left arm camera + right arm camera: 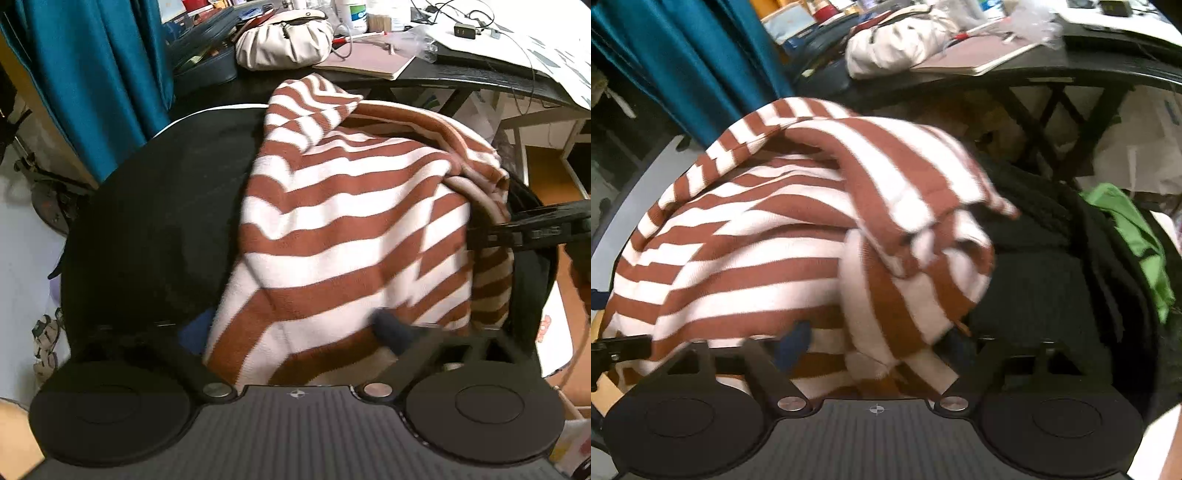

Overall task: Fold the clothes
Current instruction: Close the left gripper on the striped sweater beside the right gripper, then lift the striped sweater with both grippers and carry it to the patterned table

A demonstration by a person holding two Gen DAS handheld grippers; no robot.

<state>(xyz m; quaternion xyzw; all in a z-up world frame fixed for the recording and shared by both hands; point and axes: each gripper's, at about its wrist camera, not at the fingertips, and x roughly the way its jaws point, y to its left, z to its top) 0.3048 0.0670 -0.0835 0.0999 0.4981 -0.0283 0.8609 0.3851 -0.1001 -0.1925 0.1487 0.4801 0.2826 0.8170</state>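
both grippers (jaws apart) straddle the striped sweater.

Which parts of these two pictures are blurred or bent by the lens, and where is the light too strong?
Left wrist view: the striped sweater is sharp in the middle, smeared near the left claw; the desk edge bows from fisheye distortion; papers look overexposed. Right wrist view: motion blur softens the sweater's hanging fold and the white bag; the black cloth loses detail in shadow.
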